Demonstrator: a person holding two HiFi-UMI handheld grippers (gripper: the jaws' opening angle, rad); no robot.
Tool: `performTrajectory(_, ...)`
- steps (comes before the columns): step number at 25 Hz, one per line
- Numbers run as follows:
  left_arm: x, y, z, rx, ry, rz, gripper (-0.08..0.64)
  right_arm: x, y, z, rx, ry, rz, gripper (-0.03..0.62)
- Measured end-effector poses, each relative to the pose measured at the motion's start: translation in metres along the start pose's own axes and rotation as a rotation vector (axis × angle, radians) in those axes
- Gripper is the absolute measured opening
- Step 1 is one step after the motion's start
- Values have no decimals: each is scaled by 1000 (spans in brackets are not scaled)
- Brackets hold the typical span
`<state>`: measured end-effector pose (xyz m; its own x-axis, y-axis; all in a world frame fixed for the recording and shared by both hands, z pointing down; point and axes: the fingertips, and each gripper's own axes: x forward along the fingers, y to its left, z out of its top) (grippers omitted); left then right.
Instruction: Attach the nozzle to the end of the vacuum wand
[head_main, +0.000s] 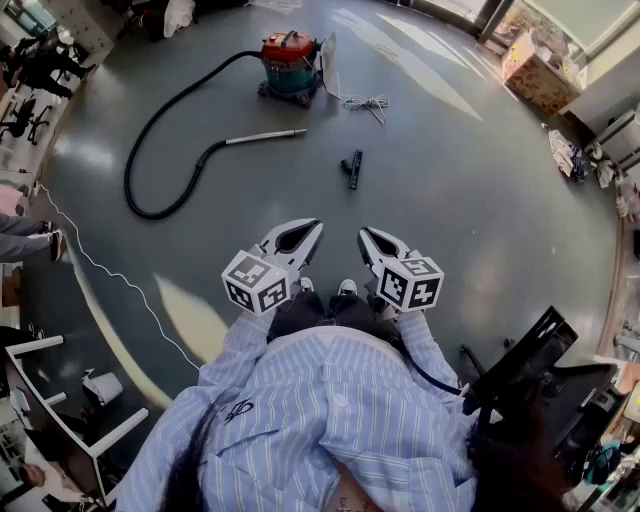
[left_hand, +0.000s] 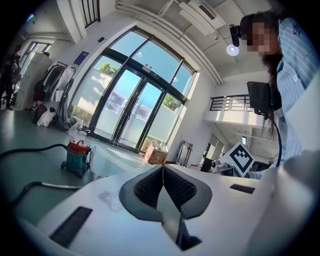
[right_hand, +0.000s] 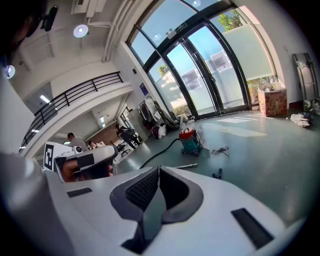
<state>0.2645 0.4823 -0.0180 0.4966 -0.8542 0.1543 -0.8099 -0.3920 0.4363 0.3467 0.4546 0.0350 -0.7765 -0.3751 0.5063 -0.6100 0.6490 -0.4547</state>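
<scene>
A red and teal vacuum cleaner stands on the grey floor far ahead; it shows too in the left gripper view as the vacuum cleaner and in the right gripper view as the vacuum cleaner. Its black hose loops left and ends in a metal wand lying on the floor. A black nozzle lies apart, right of the wand's tip. My left gripper and right gripper are held side by side near my body, both shut and empty, well short of the wand and nozzle.
A white power cord lies right of the vacuum. A thin white cable runs across the floor at left. A white frame stands at lower left, black equipment at lower right. Boxes and clutter line the far right.
</scene>
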Motion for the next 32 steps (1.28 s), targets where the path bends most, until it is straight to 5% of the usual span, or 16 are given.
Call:
performTrajectory(25,-19,68,10,-11,20,-26,6,60,13,11,103,-37,-12,15)
performTrajectory(32,-33,107,1,-105,4,-15,6,73,6,2,99,-19,-99,15)
